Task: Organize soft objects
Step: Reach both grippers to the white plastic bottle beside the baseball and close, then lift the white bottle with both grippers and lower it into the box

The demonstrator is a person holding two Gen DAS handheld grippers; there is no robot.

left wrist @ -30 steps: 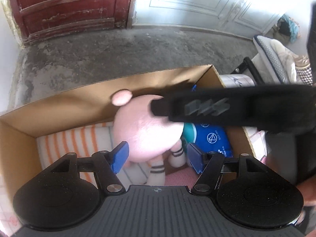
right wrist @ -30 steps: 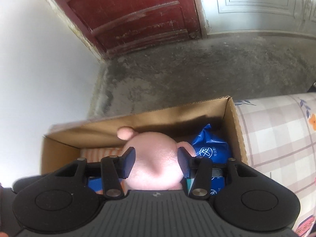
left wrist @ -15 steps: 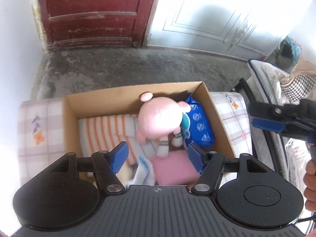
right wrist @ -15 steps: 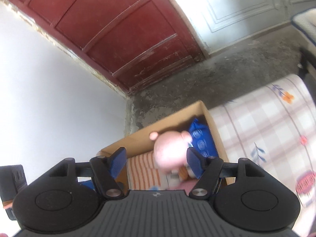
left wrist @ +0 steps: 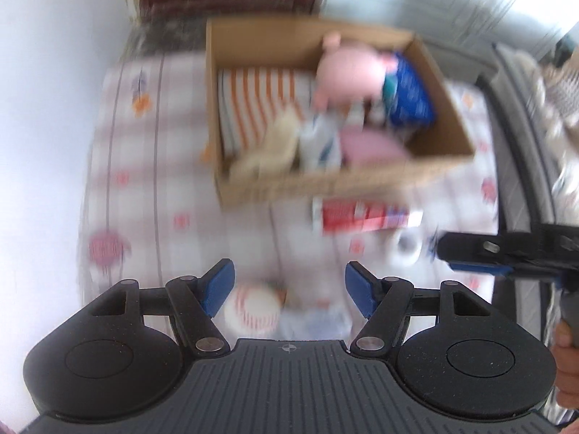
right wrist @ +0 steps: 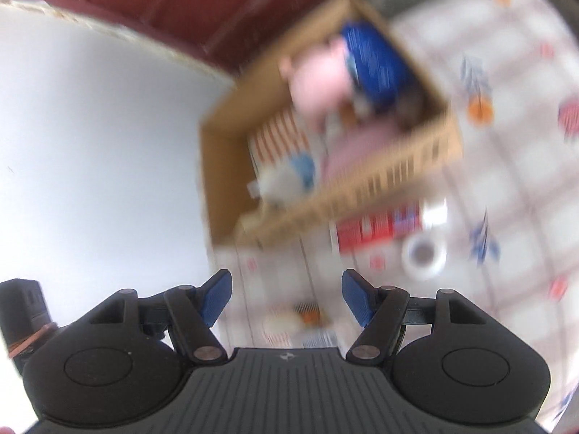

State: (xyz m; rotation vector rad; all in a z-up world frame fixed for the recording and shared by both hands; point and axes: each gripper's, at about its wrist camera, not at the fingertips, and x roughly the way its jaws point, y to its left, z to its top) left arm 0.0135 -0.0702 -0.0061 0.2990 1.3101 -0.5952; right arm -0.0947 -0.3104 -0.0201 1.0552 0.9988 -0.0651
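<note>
Both views are motion-blurred, so I get little detail. My left gripper (left wrist: 289, 293) and right gripper (right wrist: 286, 296) have jaws apart, holding nothing. The pink plush (left wrist: 347, 72) sits in the cardboard box (left wrist: 325, 184) on the checked cloth (left wrist: 144, 181), beside a blue pack (left wrist: 409, 90). A striped ball (left wrist: 251, 313) lies near the left fingers, partly hidden. The red packet (left wrist: 362, 215) is unreadable.

Left gripper (left wrist: 289, 291) showing matte black ribbed housing, round speckled side discs, silver pivot screws, blue finger pads (left wrist: 216, 289), right gripper (right wrist: 286, 294) looking identical, bare skin showing at the frame edge
</note>
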